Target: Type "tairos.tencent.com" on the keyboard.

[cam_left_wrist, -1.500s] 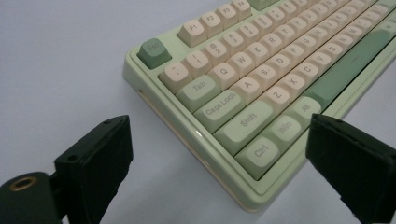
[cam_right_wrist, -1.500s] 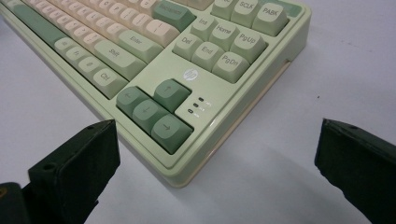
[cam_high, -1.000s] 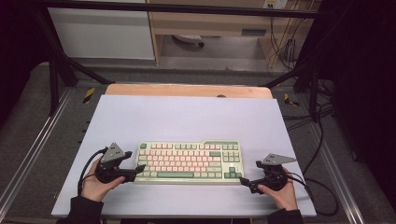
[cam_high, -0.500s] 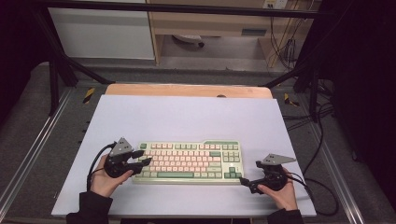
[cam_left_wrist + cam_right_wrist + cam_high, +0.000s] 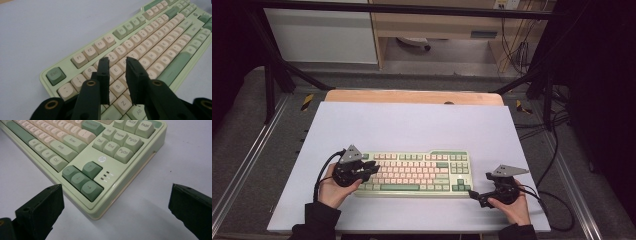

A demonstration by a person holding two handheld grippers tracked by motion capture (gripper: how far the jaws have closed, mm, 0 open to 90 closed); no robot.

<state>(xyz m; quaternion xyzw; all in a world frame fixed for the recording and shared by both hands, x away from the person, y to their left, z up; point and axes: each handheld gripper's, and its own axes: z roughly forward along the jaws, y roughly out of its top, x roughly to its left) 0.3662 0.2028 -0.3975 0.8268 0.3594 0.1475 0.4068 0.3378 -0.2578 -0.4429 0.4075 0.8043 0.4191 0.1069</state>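
while the left gripper [image 5: 117, 63] hovered nearly closed over the pale green and cream plastic keyboard [image 5: 414, 172], the right gripper [image 5: 115, 200] stood wide open at its corner on the white worktop [image 5: 412, 125].

near the left gripper [image 5: 117, 82], the keyboard [image 5: 140, 37] keycaps read esc, f1 to f4, alt. ahead of the right gripper [image 5: 115, 212]: enter, shift, ctrl, pgdn, an hp logo [image 5: 101, 158].

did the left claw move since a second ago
Yes. The left claw has shifted right, from beside the keyboard's left edge to over its leftmost keys.
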